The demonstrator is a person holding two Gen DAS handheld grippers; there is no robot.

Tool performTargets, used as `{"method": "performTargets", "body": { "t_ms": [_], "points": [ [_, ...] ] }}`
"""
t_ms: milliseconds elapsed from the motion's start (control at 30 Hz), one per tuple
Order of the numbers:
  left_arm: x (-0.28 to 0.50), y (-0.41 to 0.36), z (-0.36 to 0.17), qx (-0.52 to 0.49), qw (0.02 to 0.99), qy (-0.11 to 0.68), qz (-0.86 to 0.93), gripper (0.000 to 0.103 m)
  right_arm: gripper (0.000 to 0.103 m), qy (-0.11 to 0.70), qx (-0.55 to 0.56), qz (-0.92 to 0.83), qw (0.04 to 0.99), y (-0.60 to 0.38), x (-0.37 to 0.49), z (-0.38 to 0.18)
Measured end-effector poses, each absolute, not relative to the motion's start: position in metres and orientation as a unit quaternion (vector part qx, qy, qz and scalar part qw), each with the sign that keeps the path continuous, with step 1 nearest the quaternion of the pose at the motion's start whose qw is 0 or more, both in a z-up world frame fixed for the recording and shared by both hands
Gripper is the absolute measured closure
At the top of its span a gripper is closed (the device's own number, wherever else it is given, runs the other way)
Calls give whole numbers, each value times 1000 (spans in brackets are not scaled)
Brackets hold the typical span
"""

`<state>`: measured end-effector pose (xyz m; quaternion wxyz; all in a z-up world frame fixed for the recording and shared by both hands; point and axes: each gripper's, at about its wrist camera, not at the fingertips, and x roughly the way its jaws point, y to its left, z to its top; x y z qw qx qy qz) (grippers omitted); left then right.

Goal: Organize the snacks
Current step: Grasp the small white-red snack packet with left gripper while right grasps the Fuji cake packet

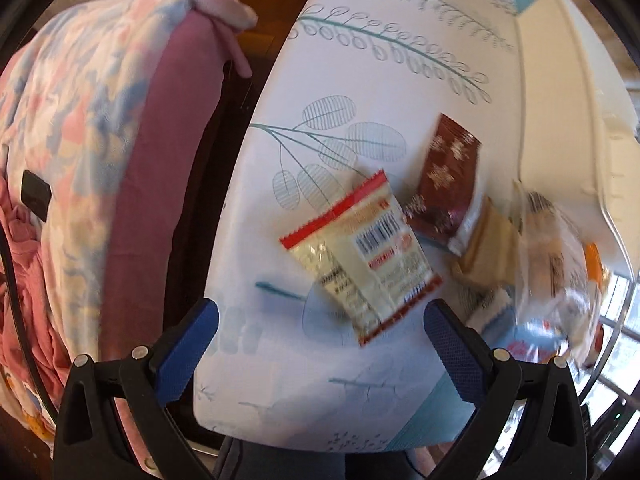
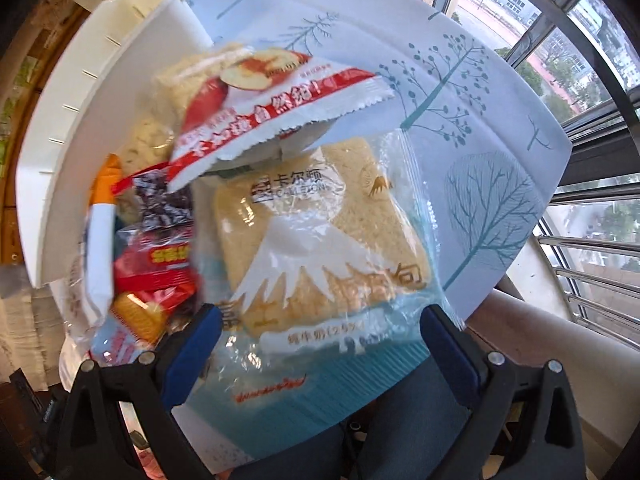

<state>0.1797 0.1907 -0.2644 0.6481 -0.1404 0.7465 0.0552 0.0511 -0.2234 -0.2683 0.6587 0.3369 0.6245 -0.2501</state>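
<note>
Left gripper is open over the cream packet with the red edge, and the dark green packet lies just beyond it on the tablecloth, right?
Not quite. The left gripper is open over the cream packet, but the packet beyond is dark brown, not green, as the left wrist view shows. It does lie on the tablecloth.

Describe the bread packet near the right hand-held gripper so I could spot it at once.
Find the table with the tree-print cloth, then the heap of snacks beside the white bin. The bread packet is the big clear one nearest the gripper, and it alone shows a white snow-capped mountain over a pale square loaf.
</note>
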Motion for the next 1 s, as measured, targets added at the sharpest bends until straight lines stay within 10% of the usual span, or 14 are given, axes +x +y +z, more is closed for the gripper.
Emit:
{"method": "performTargets", "body": {
  "t_ms": [1000],
  "points": [
    [208,179,-304,-161,619,760,117,22,0,668,207,-229,677,-233,186,-308]
  ]
}}
